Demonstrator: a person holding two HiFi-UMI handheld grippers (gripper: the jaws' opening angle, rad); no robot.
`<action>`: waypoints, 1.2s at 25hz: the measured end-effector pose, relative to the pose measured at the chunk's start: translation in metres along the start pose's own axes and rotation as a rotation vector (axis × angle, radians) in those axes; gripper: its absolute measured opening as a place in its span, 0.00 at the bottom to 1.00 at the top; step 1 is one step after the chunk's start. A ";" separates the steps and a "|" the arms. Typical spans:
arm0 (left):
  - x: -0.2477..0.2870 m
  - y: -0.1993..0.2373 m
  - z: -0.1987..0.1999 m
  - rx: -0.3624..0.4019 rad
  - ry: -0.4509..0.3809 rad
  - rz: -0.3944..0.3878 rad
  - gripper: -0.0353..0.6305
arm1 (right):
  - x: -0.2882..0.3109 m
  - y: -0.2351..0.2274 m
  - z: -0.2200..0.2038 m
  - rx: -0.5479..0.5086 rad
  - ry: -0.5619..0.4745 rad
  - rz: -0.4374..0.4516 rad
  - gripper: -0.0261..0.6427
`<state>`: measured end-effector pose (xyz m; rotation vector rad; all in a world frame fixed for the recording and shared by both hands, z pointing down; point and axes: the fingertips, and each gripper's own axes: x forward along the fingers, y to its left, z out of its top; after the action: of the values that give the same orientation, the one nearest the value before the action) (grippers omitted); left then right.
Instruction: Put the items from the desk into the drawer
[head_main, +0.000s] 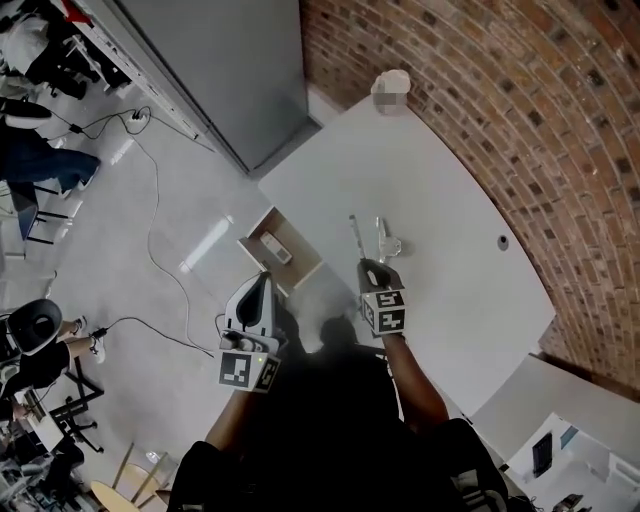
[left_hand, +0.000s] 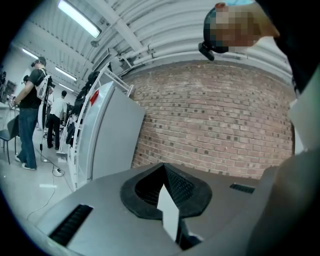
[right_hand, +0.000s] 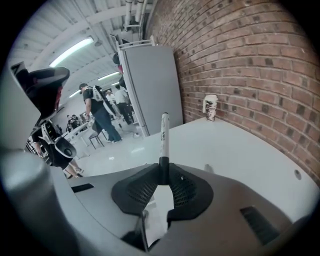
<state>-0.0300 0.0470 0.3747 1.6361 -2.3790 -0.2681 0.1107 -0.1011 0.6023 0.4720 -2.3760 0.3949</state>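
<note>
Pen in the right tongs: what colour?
The pen is white with black ends; clearest in the right gripper view.

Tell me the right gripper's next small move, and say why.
Probably swing the right gripper left, over the open wooden drawer. Its jaws are clamped on the black-and-white marker pen, held above the white desk, and the drawer stands open beside it with one small white item already inside.

Drawer (head_main: 297, 250) left of the desk (head_main: 440, 200)
</note>
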 end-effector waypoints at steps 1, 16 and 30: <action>-0.001 0.010 0.001 0.005 -0.002 -0.001 0.06 | 0.005 0.013 0.005 -0.009 -0.001 0.012 0.13; -0.009 0.134 -0.016 -0.034 0.081 0.026 0.06 | 0.110 0.151 0.009 -0.105 0.108 0.146 0.13; 0.016 0.193 -0.075 -0.083 0.153 -0.012 0.06 | 0.224 0.173 -0.091 -0.104 0.344 0.148 0.13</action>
<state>-0.1852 0.0994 0.5033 1.5747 -2.2161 -0.2323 -0.0718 0.0382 0.7913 0.1643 -2.0888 0.3829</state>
